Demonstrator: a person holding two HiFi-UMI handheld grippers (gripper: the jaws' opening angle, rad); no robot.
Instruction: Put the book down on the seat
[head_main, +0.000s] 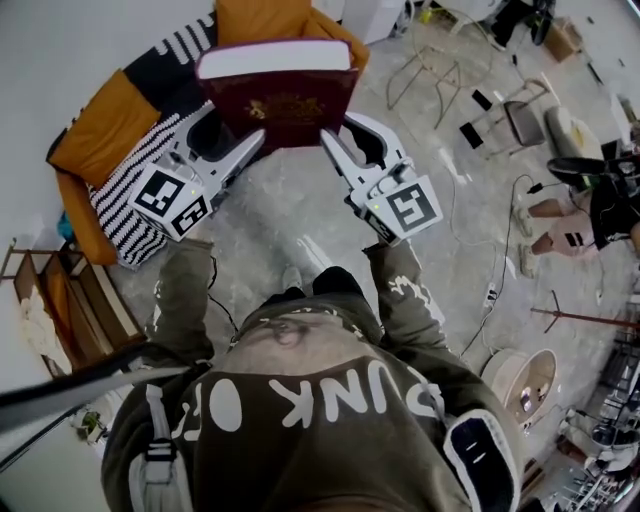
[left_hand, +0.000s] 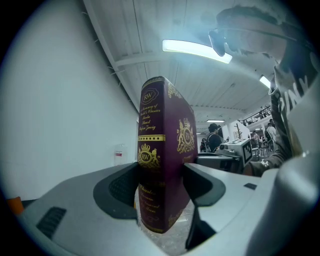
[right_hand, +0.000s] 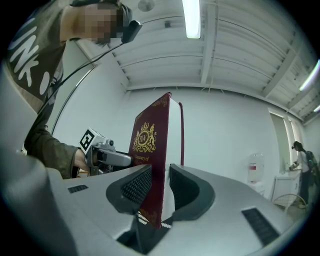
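Observation:
A maroon hardback book (head_main: 280, 95) with gold crests is held in the air between both grippers, page edges facing up in the head view. My left gripper (head_main: 252, 142) is shut on its spine end (left_hand: 159, 165), and the jaws press both sides. My right gripper (head_main: 332, 142) is shut on the book's cover edge (right_hand: 150, 165). The seat (head_main: 112, 125), orange with black-and-white striped cushions, lies just beyond and to the left of the book. Part of it is hidden behind the book and the left gripper.
A wooden rack (head_main: 75, 300) stands at the left by the wall. A wire-frame chair (head_main: 430, 65), cables and small items lie on the grey floor to the right. Another person's legs (head_main: 560, 225) and a round tub (head_main: 525, 385) are at far right.

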